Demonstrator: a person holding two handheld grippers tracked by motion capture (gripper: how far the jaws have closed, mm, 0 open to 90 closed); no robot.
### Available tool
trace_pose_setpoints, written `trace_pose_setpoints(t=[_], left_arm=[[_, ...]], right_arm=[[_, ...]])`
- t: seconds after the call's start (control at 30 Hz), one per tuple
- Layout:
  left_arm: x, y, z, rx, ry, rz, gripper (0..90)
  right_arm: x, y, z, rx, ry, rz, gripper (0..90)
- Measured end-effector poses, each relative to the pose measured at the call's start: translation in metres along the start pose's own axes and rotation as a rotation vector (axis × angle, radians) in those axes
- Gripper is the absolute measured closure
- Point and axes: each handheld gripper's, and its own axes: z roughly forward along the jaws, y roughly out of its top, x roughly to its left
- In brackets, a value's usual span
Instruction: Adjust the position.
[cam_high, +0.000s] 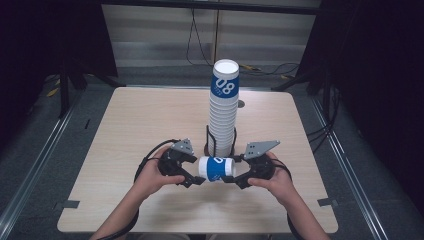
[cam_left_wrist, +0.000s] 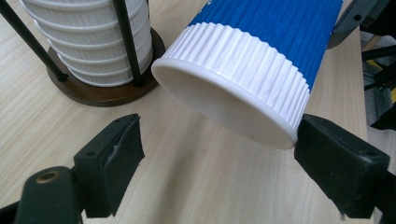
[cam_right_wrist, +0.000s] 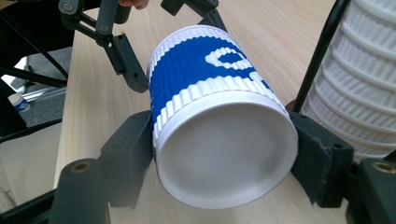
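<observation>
Right tongs (cam_right_wrist: 224, 154) clamped the cup (cam_right_wrist: 219, 121) sideways by its base, above the surface (cam_high: 125, 130) beside the cup stack (cam_high: 223, 107); left tongs (cam_left_wrist: 219, 154) gaped wide at its rim, gripping nothing; close them squarely on the rim before release

We see a square bench (cam_high: 125, 130) with a light wood-grain top and rounded corners, standing on a grey floor (cam_high: 30, 150). Directly on it, right of centre toward the near half, sits a round dark wooden base (cam_left_wrist: 100, 93) with thin black upright rods (cam_left_wrist: 125, 42) caging a tall stack of white ribbed cups (cam_high: 222, 117); the top cup carries a blue band. Small round grey fitting (cam_high: 241, 104) sits in the benchtop just beyond the stack. Grey tape tabs (cam_high: 66, 204) at the near left and near right edges. Rest of the surface bare wood.
</observation>
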Motion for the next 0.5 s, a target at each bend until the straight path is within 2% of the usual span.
trace_pose_setpoints(t=[0.13,0.3,0.4,0.5], left_arm=[[0.0004,0.0001,0.0007,0.005,-0.010,0.001,14.8],[0.0006,0.0023,0.0022,0.023,-0.008,0.029,11.9],[0.0000,0.0030,0.0055,-0.005,-0.017,0.018,11.3],[0.0000,0.0044,0.0067,-0.004,-0.026,0.030,11.2]], right_arm=[[0.0000,-0.0002,-0.0001,0.000,0.001,0.000,27.2],[0.0007,0.0005,0.0009,0.006,0.008,-0.007,27.2],[0.0008,0.0008,0.0016,0.007,0.010,-0.008,27.3],[0.0007,0.0014,0.0019,0.003,0.010,-0.015,27.3]])
